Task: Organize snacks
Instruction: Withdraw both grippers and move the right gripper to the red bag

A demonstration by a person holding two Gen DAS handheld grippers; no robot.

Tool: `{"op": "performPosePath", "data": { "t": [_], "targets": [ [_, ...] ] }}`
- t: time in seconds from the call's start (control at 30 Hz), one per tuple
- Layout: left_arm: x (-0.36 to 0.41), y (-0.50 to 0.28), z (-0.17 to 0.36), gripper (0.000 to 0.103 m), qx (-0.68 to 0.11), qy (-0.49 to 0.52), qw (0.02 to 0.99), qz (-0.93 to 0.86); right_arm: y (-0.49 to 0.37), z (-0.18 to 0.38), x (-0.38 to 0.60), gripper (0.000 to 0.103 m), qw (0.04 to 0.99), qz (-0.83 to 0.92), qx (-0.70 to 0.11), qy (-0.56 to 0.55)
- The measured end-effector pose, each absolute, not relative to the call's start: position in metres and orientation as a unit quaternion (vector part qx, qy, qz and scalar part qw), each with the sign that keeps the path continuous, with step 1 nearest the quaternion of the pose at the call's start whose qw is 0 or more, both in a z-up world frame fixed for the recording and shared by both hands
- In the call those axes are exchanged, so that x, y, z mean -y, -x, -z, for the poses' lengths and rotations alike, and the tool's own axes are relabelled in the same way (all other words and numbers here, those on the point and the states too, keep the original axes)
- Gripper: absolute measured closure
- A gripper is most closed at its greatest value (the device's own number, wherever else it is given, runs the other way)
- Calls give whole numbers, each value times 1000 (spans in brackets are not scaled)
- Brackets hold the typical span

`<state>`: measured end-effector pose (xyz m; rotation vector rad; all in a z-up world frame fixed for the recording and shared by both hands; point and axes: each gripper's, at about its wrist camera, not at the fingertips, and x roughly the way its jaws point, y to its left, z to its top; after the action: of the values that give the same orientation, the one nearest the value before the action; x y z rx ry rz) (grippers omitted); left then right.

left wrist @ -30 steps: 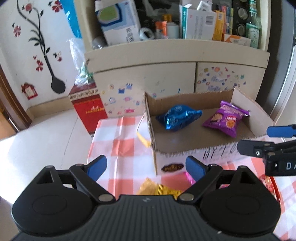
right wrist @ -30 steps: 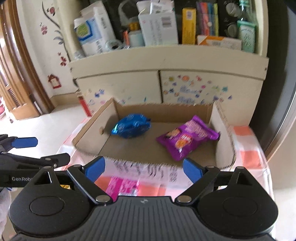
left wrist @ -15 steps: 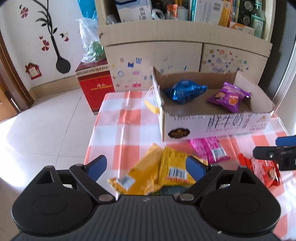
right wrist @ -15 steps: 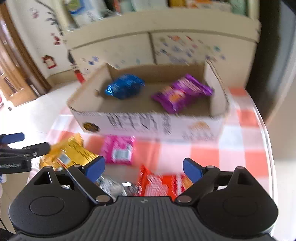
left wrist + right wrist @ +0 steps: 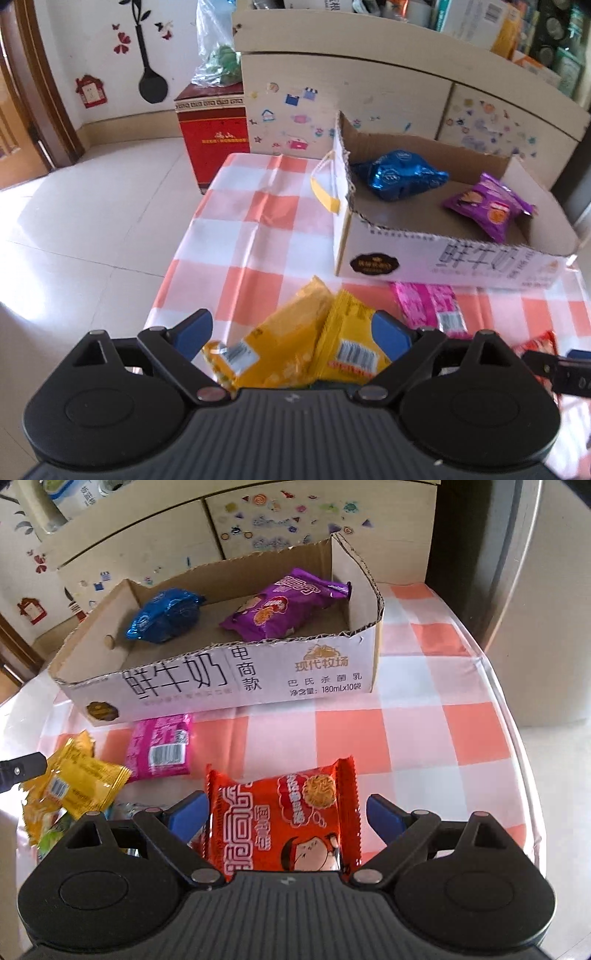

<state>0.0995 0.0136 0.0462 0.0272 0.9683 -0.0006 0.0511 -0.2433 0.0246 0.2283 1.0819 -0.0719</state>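
View shift: a second ago both my cameras looked level into the open cardboard box (image 5: 229,686); now they tip down onto the loose packets on the orange-and-white checked tablecloth (image 5: 424,738), so I am lining up the next pick.
Right gripper (image 5: 286,814): my fingers stand wide apart on either side of the red crinkle-edged snack packet (image 5: 291,812), not yet pressing it.
Left gripper (image 5: 291,338): fingers apart, over the two overlapping yellow foil packets (image 5: 295,347); no grip there.
Already boxed: the blue foil packet (image 5: 164,614) and the purple packet (image 5: 280,607) lie inside the box.
Still out: the pink packet (image 5: 160,747) lies just in front of the box.
Hard to make out: my own housing cuts off the near ends of the red and yellow packets; a greenish wrapper (image 5: 51,836) beside them is mostly covered; whether my pads touch the cloth, I cannot tell.
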Motion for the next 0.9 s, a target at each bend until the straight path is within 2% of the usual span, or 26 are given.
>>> {"op": "performPosePath", "data": {
  "t": [0.43,0.77,0.9],
  "targets": [
    [5,-122,-13,8,-462,-59,883,-53,-64,-12,236,12,860,30,-506,-67],
    [7,-82,-13,4,-461,-130,878,-14,-46,-13,235,13,847,4,-527,-67],
    [-3,-64,-1,4,-488,-146,860,-15,-32,-13,232,13,842,-13,-537,-58]
  ]
}}
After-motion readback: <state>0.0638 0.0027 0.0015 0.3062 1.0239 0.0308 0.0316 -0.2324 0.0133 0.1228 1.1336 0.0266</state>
